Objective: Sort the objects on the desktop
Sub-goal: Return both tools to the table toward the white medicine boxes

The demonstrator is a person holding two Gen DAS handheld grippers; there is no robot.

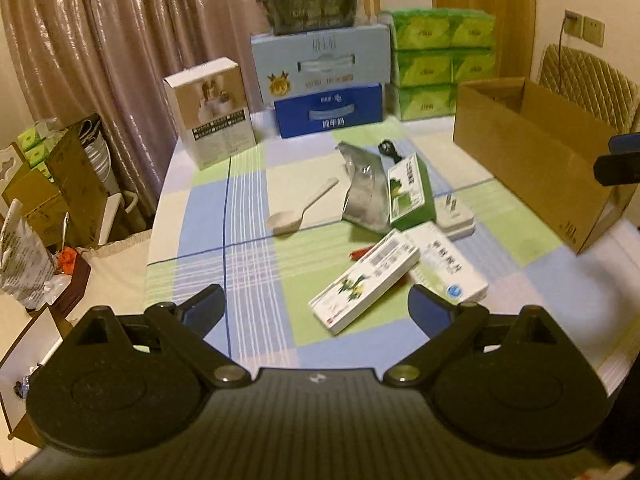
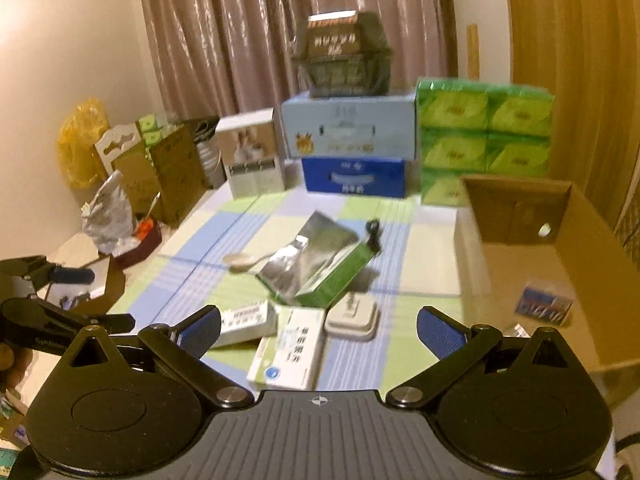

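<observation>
A table covered with a blue, green and cream checked cloth [image 1: 248, 216] fills both wrist views, and everything below is placed relative to an open brown cardboard box [image 1: 532, 152] standing on the cloth's right side. Behind that box, at the table's far edge, sits a stack of green tissue packs [image 1: 440, 60]; to the left of those, a pale blue carton rests on a dark blue carton [image 1: 330, 110], and further left stands a white upright box [image 1: 210, 114]. Inside the cardboard box, on its floor, the right wrist view shows a small blue packet [image 2: 542, 304]. The loose items to be sorted lie in a cluster just left of the box: a crumpled silver foil bag [image 1: 364, 190] with a green and white carton [image 1: 408, 192] leaning against it, two flat white medicine boxes [image 1: 366, 284] nearer the camera, a small white case [image 1: 456, 216] closest to the box, a pale spoon [image 1: 300, 212] furthest left, and a small black object [image 1: 388, 148] behind the bag. The left gripper [image 1: 316, 308] hovers above the medicine boxes with its fingers spread wide and nothing between them. The right gripper [image 2: 320, 334] likewise has its fingers spread wide apart, holding nothing.
</observation>
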